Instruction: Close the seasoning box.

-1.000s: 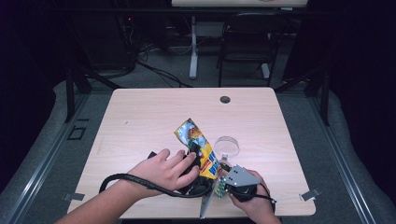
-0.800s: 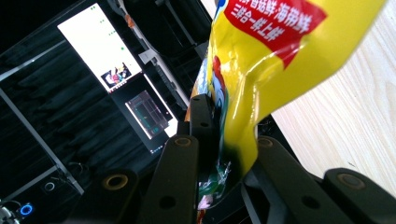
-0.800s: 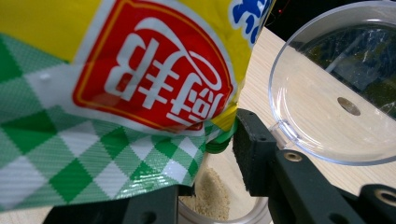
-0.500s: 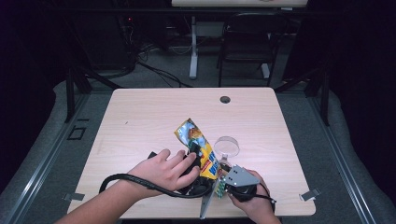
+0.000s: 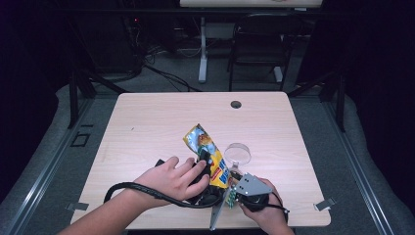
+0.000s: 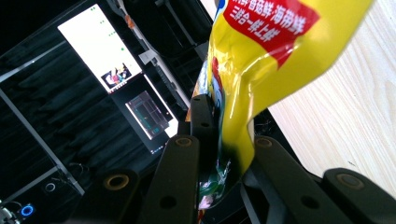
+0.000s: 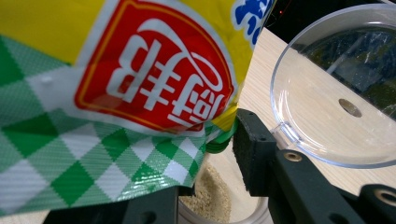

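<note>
The left gripper (image 6: 219,158) has its jaws closed tight on the lower edge of the yellow snack packet (image 5: 208,154), which rises ahead of it. The right gripper (image 7: 219,154) pinches the packet's green-checked end between nearly closed jaws. Just beyond its right jaw lies a clear round lid (image 7: 336,93); beneath the packet sits a clear cup of beige powder (image 7: 210,200).

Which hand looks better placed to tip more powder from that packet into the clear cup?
Probably the left: its tool is clamped on the packet. The right tool holds the edge directly over the cup.
</note>
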A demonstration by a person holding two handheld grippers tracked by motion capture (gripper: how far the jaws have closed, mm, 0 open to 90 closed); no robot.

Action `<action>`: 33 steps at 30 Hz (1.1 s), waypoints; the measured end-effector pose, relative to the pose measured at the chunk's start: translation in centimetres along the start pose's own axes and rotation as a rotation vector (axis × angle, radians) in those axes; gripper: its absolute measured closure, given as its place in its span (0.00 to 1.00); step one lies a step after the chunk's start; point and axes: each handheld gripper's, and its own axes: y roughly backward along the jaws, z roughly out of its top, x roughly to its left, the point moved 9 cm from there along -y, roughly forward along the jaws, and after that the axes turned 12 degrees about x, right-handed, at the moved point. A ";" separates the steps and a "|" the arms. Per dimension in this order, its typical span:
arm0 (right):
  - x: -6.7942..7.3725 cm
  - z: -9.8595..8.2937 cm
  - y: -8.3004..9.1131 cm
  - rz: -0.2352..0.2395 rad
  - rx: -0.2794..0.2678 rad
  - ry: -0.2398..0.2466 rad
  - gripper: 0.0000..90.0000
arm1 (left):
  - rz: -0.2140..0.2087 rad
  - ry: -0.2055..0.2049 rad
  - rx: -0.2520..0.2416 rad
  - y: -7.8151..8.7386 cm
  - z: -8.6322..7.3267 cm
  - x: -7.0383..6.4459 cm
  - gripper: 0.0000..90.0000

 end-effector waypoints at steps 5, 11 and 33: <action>0.0 0.0 0.0 0.000 0.000 0.002 0.78 | 0.000 0.000 0.001 0.0 0.0 0.0 0.97; 0.0 0.0 0.0 -0.001 0.007 0.006 0.78 | -0.007 -0.004 0.005 0.1 0.0 0.1 0.97; 0.0 0.1 0.0 0.004 -0.002 0.003 0.78 | -0.003 0.001 -0.001 0.1 0.1 0.3 0.97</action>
